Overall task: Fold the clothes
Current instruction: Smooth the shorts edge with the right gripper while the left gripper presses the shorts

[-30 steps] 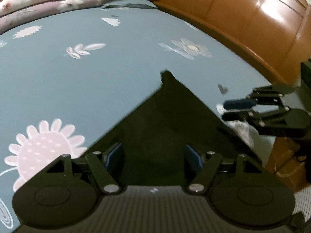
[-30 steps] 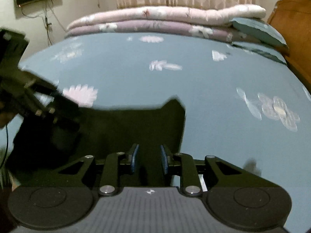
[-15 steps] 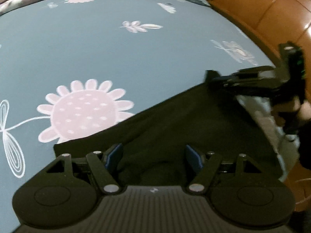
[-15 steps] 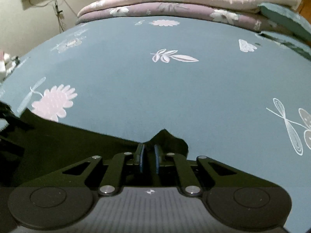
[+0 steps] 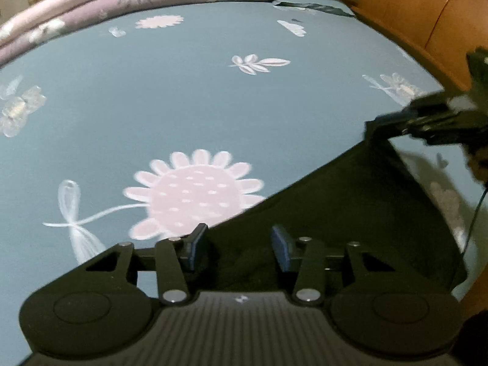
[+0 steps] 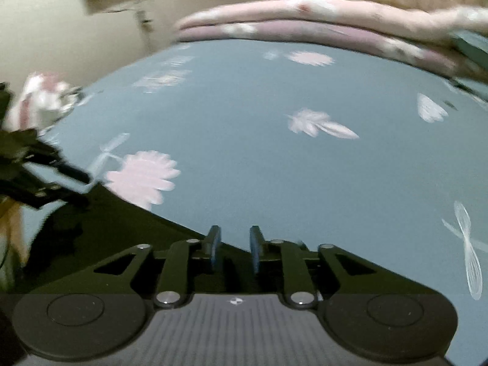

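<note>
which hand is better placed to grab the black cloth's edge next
Left, likely. The left gripper has its jaws closing around the black cloth. The right gripper sits at the cloth's far corner, jaws opening over the bedsheet.

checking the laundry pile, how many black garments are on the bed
1. The black garment lies on the blue floral sheet at the near edge, stretched between both grippers. Others may lie outside the views.

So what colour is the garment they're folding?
Black, plain, no pattern visible; the garment shows best in the left wrist view.
</note>
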`<act>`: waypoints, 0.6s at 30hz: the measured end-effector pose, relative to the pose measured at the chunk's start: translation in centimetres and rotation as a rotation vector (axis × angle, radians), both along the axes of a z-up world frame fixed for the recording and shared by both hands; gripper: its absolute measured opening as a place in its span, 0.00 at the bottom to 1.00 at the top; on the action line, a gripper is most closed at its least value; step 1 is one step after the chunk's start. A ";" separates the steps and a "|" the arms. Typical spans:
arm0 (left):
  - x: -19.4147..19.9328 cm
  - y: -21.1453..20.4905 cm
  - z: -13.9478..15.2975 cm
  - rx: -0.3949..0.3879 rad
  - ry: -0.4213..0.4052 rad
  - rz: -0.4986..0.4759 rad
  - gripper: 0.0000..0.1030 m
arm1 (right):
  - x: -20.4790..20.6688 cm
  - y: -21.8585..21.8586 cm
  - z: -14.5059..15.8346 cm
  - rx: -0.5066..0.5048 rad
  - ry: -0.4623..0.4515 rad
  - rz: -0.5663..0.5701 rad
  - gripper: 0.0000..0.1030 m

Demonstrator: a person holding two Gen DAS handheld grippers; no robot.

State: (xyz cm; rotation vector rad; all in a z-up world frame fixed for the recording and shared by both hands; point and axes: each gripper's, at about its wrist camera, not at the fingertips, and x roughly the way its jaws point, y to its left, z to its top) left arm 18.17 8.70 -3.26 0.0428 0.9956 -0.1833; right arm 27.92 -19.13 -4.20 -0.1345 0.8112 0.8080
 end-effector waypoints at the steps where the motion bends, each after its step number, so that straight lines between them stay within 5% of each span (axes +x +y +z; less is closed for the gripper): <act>1: -0.1 0.5 0.1 -0.001 0.005 0.018 0.45 | 0.1 0.4 0.4 0.002 0.001 0.039 0.25; 8: -2.7 4.0 -1.3 -0.191 0.040 0.219 0.49 | 0.5 3.4 1.1 -0.049 -0.001 0.176 0.33; 18: -2.8 5.0 -4.0 -0.348 0.076 0.286 0.50 | 0.0 3.0 0.8 -0.039 0.047 0.149 0.38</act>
